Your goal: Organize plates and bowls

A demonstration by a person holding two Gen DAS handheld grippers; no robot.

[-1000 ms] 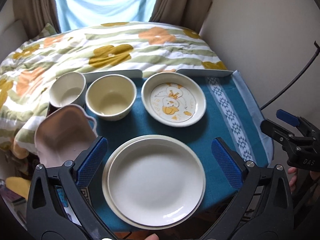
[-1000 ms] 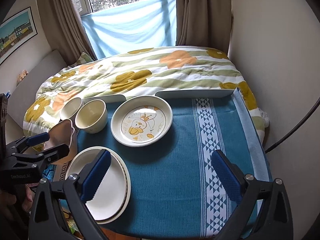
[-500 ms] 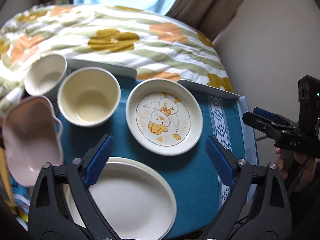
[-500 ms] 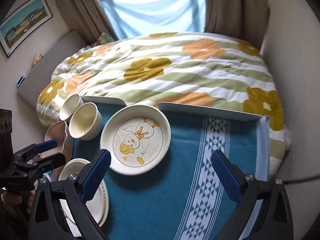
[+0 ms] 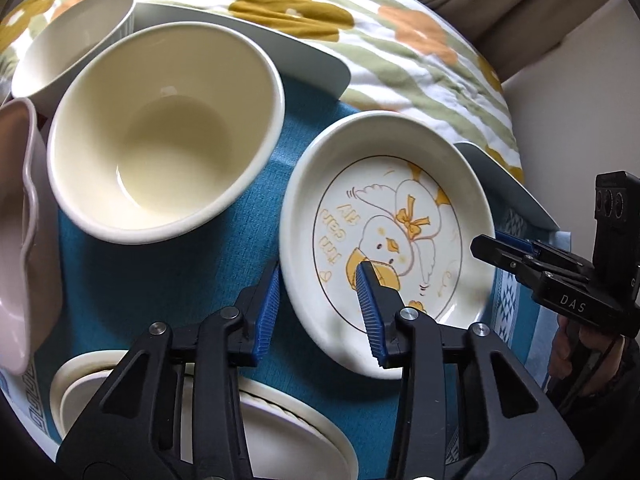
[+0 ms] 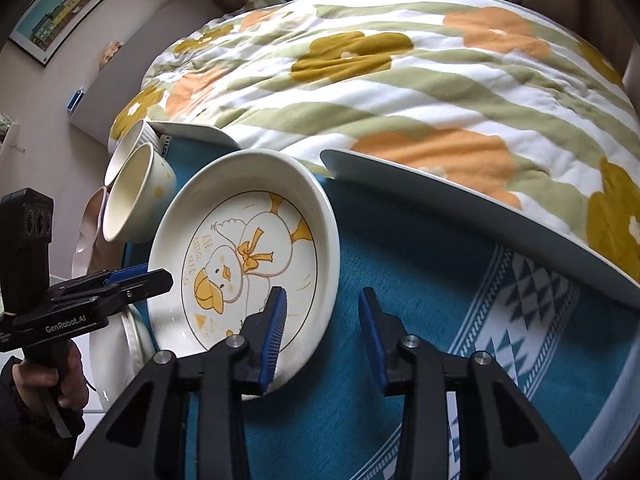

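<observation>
A desk [image 6: 400,248] covered by a teal patterned cloth stands against a bed with a floral quilt [image 6: 400,80]; curtains hang behind. On the cloth sits a duck-print plate [image 5: 400,184], with a cream bowl [image 5: 160,128] just to its left. The left hand-held gripper [image 5: 318,304] has its jaws apart, straddling the plate's near left rim; the right hand-held gripper [image 6: 322,320] likewise straddles the right rim, jaws apart. Only the left view clearly shows a pink dish [image 5: 20,240], a second white bowl [image 5: 68,40] and stacked white plates [image 5: 288,420]. Only the right view shows a framed picture [image 6: 68,4] on the wall.
</observation>
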